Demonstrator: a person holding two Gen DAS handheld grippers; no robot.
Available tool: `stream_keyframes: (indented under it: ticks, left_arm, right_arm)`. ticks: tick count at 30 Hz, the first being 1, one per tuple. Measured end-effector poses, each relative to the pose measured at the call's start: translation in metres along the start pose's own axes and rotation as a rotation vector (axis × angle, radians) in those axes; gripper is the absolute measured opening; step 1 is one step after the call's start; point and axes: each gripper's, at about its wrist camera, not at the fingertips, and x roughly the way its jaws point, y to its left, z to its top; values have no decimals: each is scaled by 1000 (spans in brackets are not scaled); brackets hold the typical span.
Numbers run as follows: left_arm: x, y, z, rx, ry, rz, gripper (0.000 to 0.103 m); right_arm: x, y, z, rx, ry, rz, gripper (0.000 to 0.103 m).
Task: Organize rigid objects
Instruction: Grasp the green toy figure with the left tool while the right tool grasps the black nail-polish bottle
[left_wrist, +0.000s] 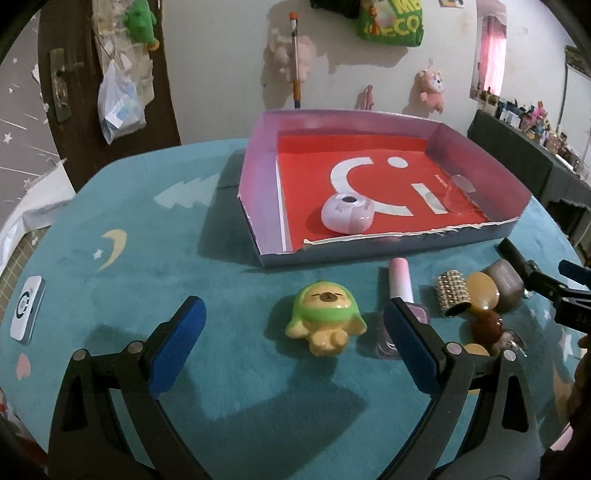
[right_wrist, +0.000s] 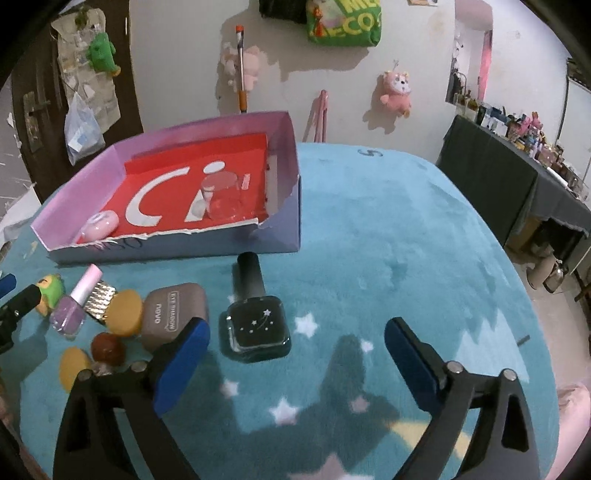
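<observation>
A shallow purple box (left_wrist: 258, 173) with a red floor stands at the back of the teal mat; it holds a round lilac case (left_wrist: 346, 214) and a clear round piece (right_wrist: 221, 195). My left gripper (left_wrist: 295, 332) is open, with a green-hooded yellow toy (left_wrist: 325, 319) just ahead between its fingers. A pink-capped lilac polish bottle (left_wrist: 400, 284), a studded cylinder (left_wrist: 452, 293), amber stones (left_wrist: 482, 293) and a taupe eyeshadow case (right_wrist: 173, 314) lie to its right. My right gripper (right_wrist: 297, 350) is open, a black starred polish bottle (right_wrist: 256, 325) just ahead by its left finger.
A white device (left_wrist: 26, 314) lies at the mat's left edge. The box (right_wrist: 280, 229) is also in the right wrist view at the back left. A dark-draped shelf (right_wrist: 517, 177) with bottles stands to the right. Plush toys hang on the wall behind.
</observation>
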Motion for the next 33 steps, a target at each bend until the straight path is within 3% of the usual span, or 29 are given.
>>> stream_keyframes:
  ticks: [7,12,14,17,21,33]
  left_arm:
    - [20,2,5,2,68,-35,78]
    - [37,2,2,-14,132,-125,72]
    - [37,2,2,-24,119,-133,68]
    - [36,-5,3,3,113,-161,42]
    - [31,-12,3,30,101,-145,40]
    - [1,-14,5,37,48,-192,38]
  right_arm:
    - [15,4,5,-34,49,18,79]
    - [23,8,7,-54,79,59,64]
    - [22,10,7,-73,78,84,53]
    - [19,16,6,-107,69,106,39]
    - [17,19,5,-117,60,119,38]
    - [-17,24,6,-130,-11,159,38]
